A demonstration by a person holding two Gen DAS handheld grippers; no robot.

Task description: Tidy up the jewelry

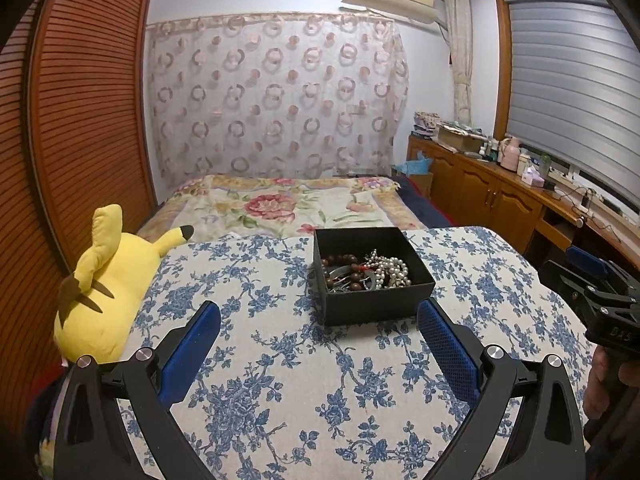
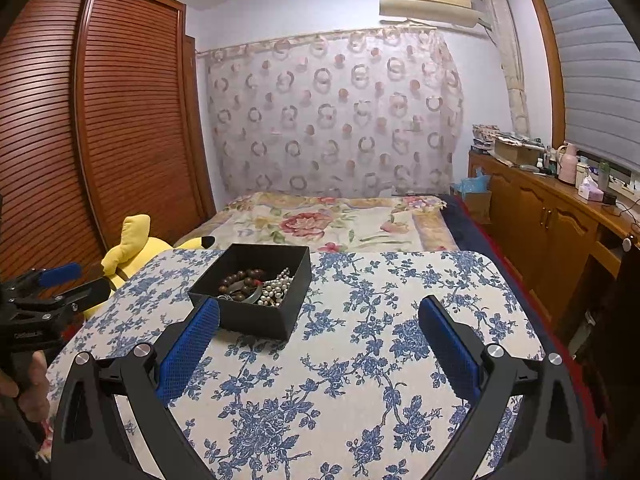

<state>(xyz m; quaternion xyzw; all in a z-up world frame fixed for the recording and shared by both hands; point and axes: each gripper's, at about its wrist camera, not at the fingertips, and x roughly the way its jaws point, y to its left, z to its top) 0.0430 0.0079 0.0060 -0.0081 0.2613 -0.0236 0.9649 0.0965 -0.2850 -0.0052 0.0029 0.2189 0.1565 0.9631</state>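
Note:
A black open box (image 1: 372,304) stands on the blue-flowered table cloth (image 1: 280,360). Inside lie brown wooden beads (image 1: 340,262), a pearl string (image 1: 394,270) and other jewelry tangled together. My left gripper (image 1: 318,316) is open and empty, just short of the box's near wall. In the right wrist view the box (image 2: 260,318) sits ahead and left, with beads (image 2: 240,280) and pearls (image 2: 276,290) showing. My right gripper (image 2: 319,314) is open and empty, its left finger beside the box's near corner. Each gripper shows at the other view's edge: the right (image 1: 596,284), the left (image 2: 52,284).
A yellow plush toy (image 1: 108,284) lies at the table's left edge. A bed with a floral cover (image 1: 280,204) lies beyond the table. A wooden wardrobe (image 1: 72,120) stands on the left, and a cluttered wooden cabinet (image 1: 500,184) runs along the right wall.

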